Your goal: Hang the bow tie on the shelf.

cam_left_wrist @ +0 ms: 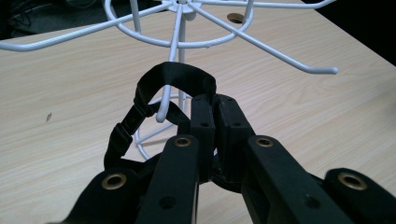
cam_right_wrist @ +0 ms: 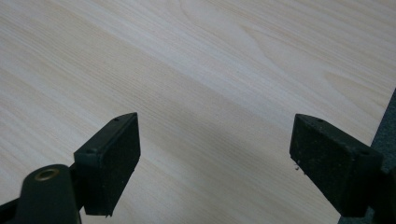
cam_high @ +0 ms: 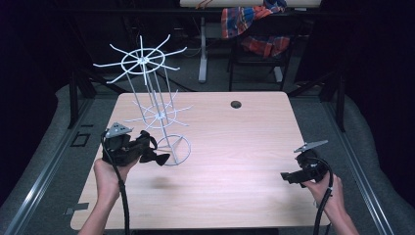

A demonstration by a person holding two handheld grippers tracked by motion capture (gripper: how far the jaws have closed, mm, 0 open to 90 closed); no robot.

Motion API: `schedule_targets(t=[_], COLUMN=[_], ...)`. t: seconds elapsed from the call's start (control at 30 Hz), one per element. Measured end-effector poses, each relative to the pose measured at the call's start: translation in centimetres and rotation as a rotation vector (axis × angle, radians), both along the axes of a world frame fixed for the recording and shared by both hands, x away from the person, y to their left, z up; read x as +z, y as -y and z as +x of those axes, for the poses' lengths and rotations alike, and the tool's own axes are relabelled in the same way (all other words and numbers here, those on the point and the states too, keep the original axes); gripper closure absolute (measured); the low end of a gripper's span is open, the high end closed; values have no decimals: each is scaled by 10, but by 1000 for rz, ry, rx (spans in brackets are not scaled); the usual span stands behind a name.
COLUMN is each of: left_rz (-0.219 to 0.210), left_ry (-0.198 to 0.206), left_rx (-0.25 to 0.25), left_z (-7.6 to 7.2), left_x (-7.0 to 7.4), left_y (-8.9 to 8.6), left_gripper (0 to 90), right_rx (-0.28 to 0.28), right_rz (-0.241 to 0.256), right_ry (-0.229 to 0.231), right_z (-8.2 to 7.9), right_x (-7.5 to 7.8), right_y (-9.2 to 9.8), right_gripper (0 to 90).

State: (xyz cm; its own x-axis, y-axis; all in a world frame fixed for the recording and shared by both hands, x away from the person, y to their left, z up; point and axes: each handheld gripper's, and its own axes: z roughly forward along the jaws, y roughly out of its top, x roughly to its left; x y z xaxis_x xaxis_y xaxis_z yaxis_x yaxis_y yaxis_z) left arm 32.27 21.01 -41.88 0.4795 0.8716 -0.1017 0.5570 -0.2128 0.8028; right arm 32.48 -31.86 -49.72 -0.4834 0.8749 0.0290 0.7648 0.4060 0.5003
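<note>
A white wire rack (cam_high: 157,116) with two tiers of hooked arms stands on the left half of the wooden table (cam_high: 235,147). My left gripper (cam_high: 143,150) is beside its lower tier, shut on a black strap (cam_left_wrist: 177,77) that looks like part of a bow tie (cam_high: 157,158). In the left gripper view the strap's loop hangs around the upturned tip of one rack arm (cam_left_wrist: 161,114), just beyond my left gripper (cam_left_wrist: 215,105). At the table's right edge, low over bare wood, my right gripper (cam_high: 288,177) (cam_right_wrist: 219,158) is open with nothing between its pads.
A round cable hole (cam_high: 236,104) sits near the table's far edge. Behind the table are a chair draped with plaid cloth (cam_high: 254,29) and a white desk leg (cam_high: 203,49). The rack's upper arms (cam_high: 142,59) spread wide over the table's far left corner.
</note>
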Motion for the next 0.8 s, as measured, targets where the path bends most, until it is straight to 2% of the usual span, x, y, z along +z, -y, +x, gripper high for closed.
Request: schedule_targets(t=[0.53,0.8], left_rz=[34,55], left_ry=[33,33], left_rx=[18,16], left_z=[5,8], left_x=[-3,-5], left_y=[9,12], left_gripper=[865,863], right_rx=[2,4], right_rz=[-7,-5], right_ry=[-4,-11], right_z=[0,1], right_x=[-1,-2], right_y=[-1,-1], right_gripper=[160,160])
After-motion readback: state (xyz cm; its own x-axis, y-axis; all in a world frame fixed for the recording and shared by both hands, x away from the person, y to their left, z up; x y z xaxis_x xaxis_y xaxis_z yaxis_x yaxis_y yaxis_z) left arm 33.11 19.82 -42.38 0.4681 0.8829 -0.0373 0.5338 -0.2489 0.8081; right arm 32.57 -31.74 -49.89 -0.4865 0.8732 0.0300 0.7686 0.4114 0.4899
